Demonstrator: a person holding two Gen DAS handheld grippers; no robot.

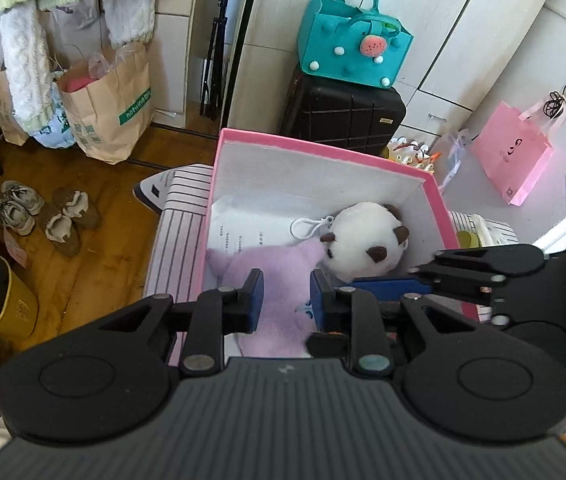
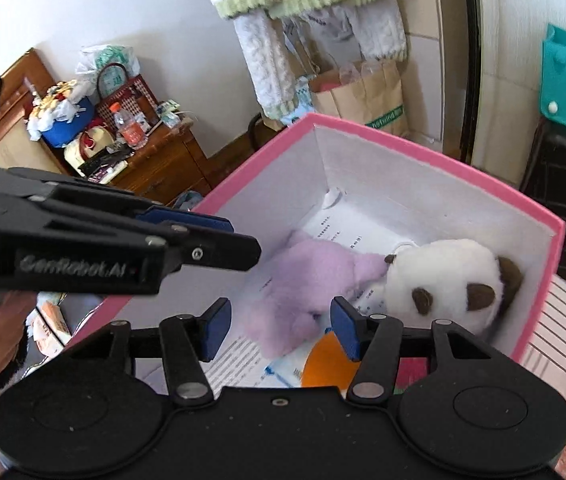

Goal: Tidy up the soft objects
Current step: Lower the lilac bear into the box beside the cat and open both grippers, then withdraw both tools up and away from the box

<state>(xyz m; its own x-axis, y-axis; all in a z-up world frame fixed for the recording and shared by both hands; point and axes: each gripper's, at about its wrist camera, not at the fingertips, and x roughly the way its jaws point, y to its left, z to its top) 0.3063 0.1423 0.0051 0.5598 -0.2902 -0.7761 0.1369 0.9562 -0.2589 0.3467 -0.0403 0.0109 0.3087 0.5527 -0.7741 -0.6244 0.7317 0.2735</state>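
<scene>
Pink cardboard makes the box, and both soft toys lie already inside it, on printed paper sheets that cover its bottom. The purple plush is spread near the front, and the white plush with brown ears sits in the far right corner, touching it.

The left gripper hangs over the purple plush. Its fingers are drawn almost together, with only a narrow slit between them, and we see nothing clamped there. The right gripper hangs over the near edge of the box. Its fingers stand apart and also empty, and the purple plush lies below them.

We judge that the step in hand is the end of a placing: the toys are put down and both grippers are free.

The next move probably calls for lifting both grippers straight out of the box, so that no finger catches the pink rim or drags a toy out. Then we must find the next soft thing; none shows clearly in these views.
</scene>
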